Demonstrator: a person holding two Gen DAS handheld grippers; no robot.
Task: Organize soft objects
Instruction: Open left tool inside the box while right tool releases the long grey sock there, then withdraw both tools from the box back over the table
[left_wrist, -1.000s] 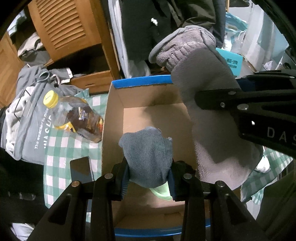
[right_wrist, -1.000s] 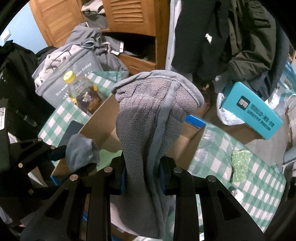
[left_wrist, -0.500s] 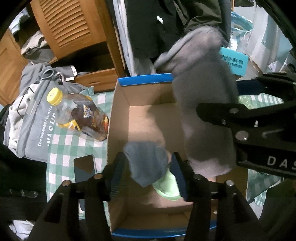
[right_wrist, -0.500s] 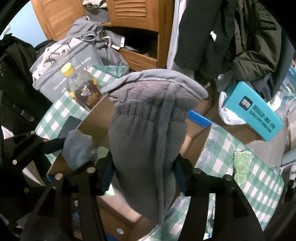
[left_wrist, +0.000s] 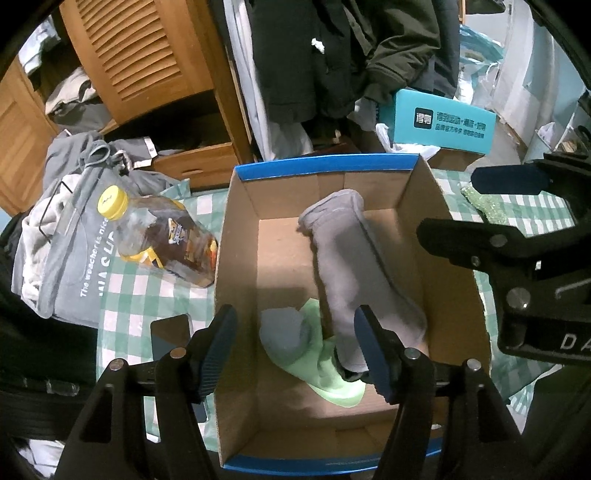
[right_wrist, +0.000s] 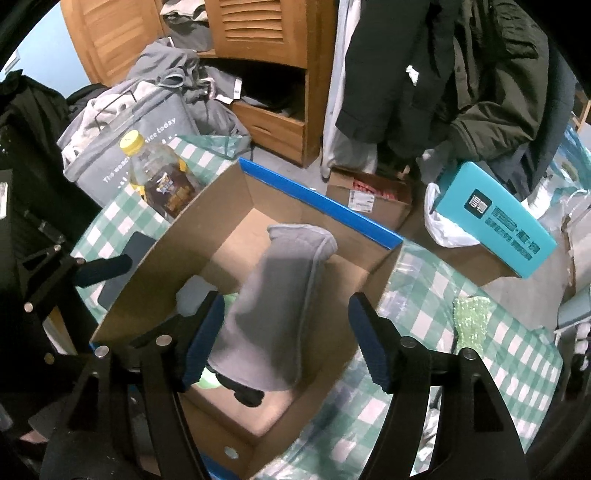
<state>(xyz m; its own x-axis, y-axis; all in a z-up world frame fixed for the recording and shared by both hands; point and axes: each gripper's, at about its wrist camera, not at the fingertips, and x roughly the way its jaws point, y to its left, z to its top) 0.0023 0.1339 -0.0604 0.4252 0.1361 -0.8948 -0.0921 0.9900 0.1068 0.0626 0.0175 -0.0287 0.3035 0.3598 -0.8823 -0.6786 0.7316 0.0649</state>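
An open cardboard box (left_wrist: 236, 236) with blue rim stands on the green checked table; it also shows in the right wrist view (right_wrist: 177, 236). Inside lie a long grey fleece sock (left_wrist: 354, 269), also seen in the right wrist view (right_wrist: 277, 306), a small blue-grey cloth (left_wrist: 284, 334) and a light green cloth (left_wrist: 328, 373). My left gripper (left_wrist: 299, 347) is open and empty above the box's near end. My right gripper (right_wrist: 286, 338) is open and empty above the sock; it also shows in the left wrist view (left_wrist: 509, 206).
A yellow-capped bottle (left_wrist: 162, 236) lies left of the box. A dark phone (left_wrist: 170, 332) lies on the cloth near it. A grey bag (left_wrist: 62, 236) sits further left. A green scrubber (right_wrist: 471, 321) lies right of the box. A teal carton (right_wrist: 495, 218) and wooden cabinet (right_wrist: 266, 33) stand behind.
Both grippers opened. The grey sock dropped from the right gripper into the box, and the blue-grey cloth dropped from the left gripper onto the green cloth.
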